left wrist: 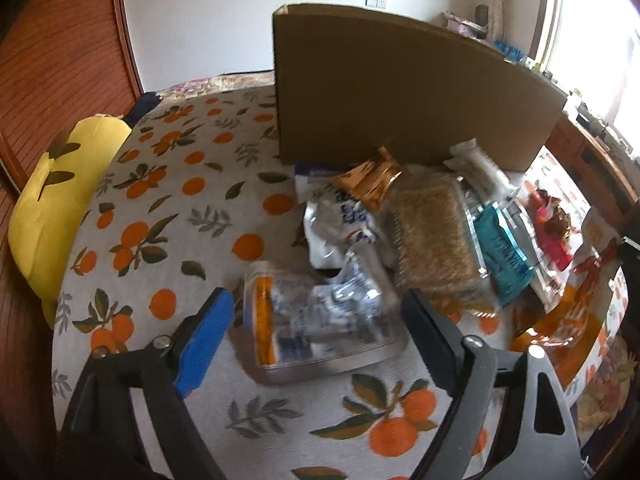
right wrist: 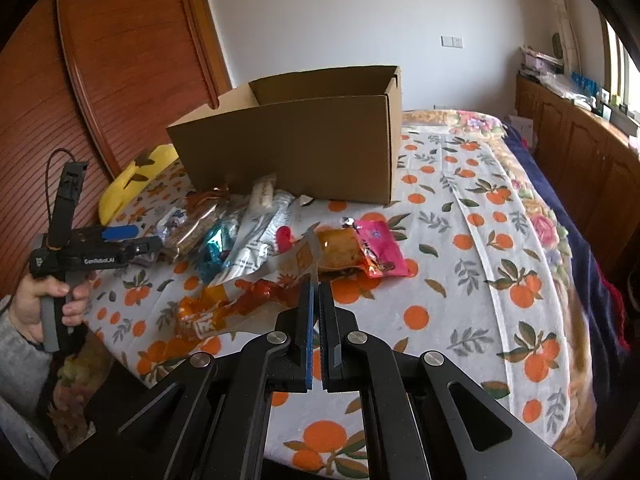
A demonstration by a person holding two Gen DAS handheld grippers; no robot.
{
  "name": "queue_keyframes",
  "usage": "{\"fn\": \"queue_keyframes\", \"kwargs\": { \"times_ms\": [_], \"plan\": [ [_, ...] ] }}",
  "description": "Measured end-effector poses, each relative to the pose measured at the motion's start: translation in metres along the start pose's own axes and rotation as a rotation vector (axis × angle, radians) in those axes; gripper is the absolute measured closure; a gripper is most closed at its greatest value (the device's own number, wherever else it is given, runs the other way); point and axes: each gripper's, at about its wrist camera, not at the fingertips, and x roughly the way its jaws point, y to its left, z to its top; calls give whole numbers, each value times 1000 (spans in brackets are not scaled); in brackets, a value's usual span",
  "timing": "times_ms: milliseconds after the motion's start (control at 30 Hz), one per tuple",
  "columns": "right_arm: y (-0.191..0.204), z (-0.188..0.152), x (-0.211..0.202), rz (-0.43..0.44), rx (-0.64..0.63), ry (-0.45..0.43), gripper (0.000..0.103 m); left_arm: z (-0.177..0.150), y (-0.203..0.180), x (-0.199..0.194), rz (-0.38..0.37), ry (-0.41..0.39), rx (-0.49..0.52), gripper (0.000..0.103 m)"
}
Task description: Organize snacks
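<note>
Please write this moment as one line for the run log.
left gripper: jaws open around blue-white packet, no grip | right gripper: jaws shut on orange packet edge | cardboard box: open, contents unseen

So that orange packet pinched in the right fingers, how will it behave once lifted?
The orange packet looks crinkled and thin, so it will probably hang floppy from the right fingers. Its glossy film may be slippery. It seems light for its size, held only by a thin edge.

A plain brown cardboard box [right wrist: 304, 148] stands on white bedding [right wrist: 460, 264] printed with oranges, beside a seemingly yellow cushion [left wrist: 52, 208].
</note>
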Motion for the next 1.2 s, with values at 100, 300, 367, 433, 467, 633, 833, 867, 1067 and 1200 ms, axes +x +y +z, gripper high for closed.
{"fn": "queue_keyframes", "kwargs": {
  "times_ms": [100,300,367,433,467,633,833,867,1067,1200],
  "plan": [
    [0,0,3,-4,-3,1,103,-3,5,6,-11,24,-20,13],
    [-1,-1,4,-3,-4,4,103,-4,4,5,-11,7,-27,22],
    [0,0,2,-1,-10,2,103,-5,4,0,8,-21,-37,37],
    [2,3,-1,-2,-21,-1,103,-6,5,-4,-1,-24,-43,40],
    [3,4,-2,-2,-26,-4,103,-7,5,-6,-8,-29,-37,43],
    [11,16,-5,-3,-68,-15,103,-10,7,-33,-2,-106,-38,79],
    [20,24,-10,-3,-100,-30,103,-10,7,-45,-29,-112,-30,95],
    [21,25,-10,-2,-101,-32,103,-10,6,-47,-39,-120,-31,96],
    [26,30,-17,-5,-115,-46,103,-11,-5,-64,-64,-162,5,103],
    [32,36,-24,-14,-142,-64,103,-12,-16,-76,-70,-189,42,103]
  ]
}}
